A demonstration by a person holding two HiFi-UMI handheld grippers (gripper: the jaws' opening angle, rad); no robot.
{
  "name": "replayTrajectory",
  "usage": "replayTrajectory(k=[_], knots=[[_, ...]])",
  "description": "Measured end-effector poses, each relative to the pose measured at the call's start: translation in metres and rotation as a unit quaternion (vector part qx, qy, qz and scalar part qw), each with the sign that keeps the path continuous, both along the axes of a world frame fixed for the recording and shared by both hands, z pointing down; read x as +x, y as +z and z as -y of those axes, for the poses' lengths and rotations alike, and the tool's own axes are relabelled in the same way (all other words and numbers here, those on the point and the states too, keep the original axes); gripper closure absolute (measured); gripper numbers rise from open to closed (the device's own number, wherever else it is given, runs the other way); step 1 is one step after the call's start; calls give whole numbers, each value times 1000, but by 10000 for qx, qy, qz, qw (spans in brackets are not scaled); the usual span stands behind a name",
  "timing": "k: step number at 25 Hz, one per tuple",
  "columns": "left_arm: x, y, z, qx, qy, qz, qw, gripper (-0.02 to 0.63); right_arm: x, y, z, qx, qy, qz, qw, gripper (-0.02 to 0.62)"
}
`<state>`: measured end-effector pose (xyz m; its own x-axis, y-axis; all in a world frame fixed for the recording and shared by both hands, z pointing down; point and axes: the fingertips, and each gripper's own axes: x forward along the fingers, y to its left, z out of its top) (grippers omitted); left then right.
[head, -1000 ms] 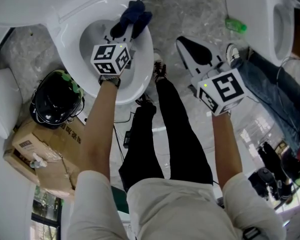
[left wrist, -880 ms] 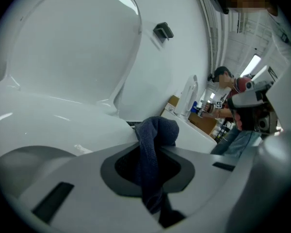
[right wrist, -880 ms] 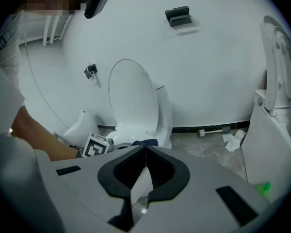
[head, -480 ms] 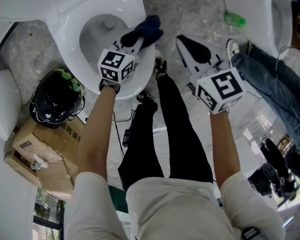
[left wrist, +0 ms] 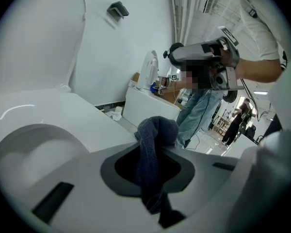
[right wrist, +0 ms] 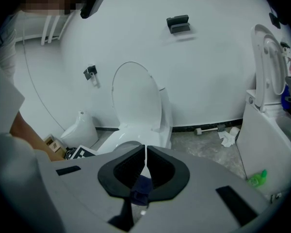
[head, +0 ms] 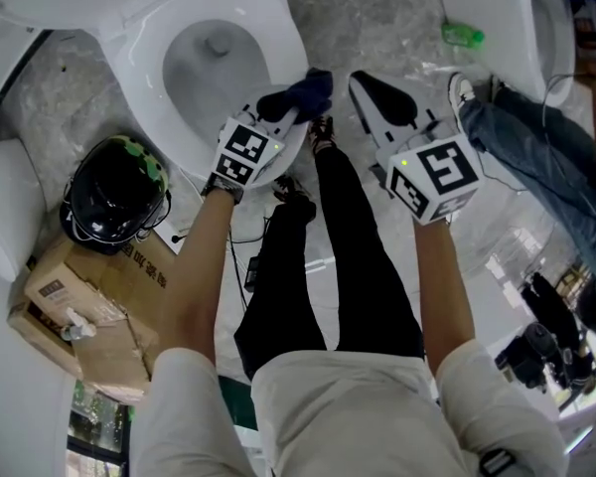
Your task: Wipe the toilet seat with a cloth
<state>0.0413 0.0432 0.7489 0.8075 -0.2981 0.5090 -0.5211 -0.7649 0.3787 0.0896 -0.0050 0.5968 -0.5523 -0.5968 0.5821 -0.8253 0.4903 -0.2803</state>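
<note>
Head view, looking steeply down: the left gripper (head: 281, 114), upper centre of the frame, is clamping a dark blue cloth (head: 300, 91) in its jaws. The cloth is lying at the lower right edge of the white toilet seat (head: 278, 30); whether it is pressing on the seat cannot be told. In the left gripper view the cloth (left wrist: 153, 154) is hanging bunched between the closed jaws, with the seat (left wrist: 48, 125) at left. The right gripper (head: 362, 80) is hovering just right of the cloth, apart from the toilet; the right gripper view is showing its jaws (right wrist: 145, 160) pressed flat together. Each gripper's cube is carrying black-and-white square markers. At lower left, a cardboard box (head: 79, 306) is bearing dark print too small to read, beside a black helmet (head: 114, 192).
</note>
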Motion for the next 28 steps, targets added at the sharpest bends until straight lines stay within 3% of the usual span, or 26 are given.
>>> replayTrajectory(k=[9,18,23,28], knots=[[-8,2,-54,-104,751,102,9971,568,-13,-4,-18,58,11,10,10000,560],[-33,3,-110,-400,1872,491,9803,568,-31,-8,-28,31,-153,24,9999,560],[-49,6,-126,-632,1833,722,9784,568,-47,-11,-33,27,-269,116,9996,560],[-66,14,-138,-747,1674,1216,9755,568,-60,-11,-37,-25,-325,249,9992,560]])
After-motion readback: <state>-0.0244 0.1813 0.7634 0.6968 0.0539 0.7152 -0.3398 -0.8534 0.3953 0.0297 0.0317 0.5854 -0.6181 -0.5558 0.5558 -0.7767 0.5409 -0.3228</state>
